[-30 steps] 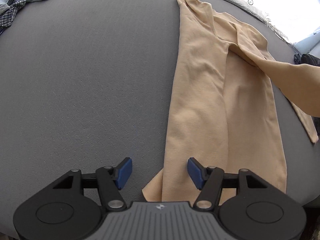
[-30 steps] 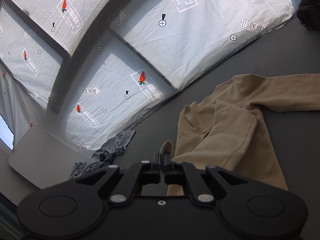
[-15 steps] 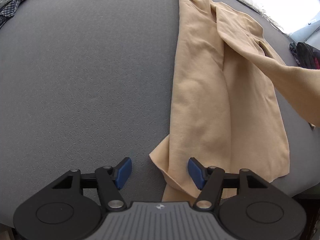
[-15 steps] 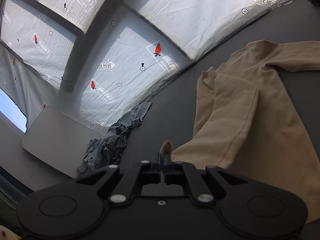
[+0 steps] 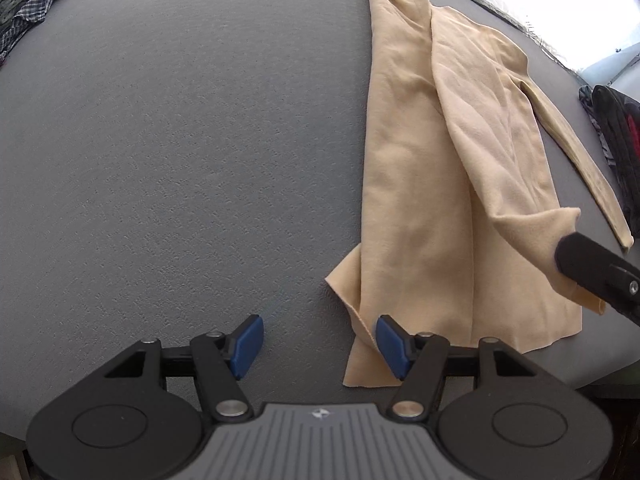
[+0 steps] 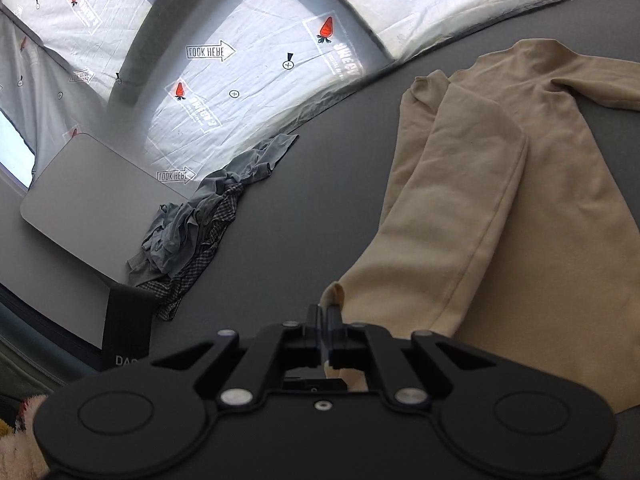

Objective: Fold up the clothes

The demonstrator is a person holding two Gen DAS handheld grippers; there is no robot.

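sweater (image 5: pixel 416 168) — soft tan knit, folded lengthwise | table (image 5: pixel 180 140) — pebbled grey

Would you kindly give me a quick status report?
Left gripper open, empty, beside hem. Right gripper shut on beige top, sleeve folded across. Nothing in the way.

Daylight comes through the translucent white sheeting (image 6: pixel 256 92) beyond the table's far edge, glowing bright in the right wrist view and blown out to pure white at the top right corner of the left wrist view. The grey table (image 5: pixel 180 140) is evenly and softly lit, its texture sharp. The beige garment (image 5: pixel 420 168) casts only faint, soft shadows in its folds. Both fisheye views bend straight lines strongly, with dark vignetting in the corners. Nothing shows motion blur.
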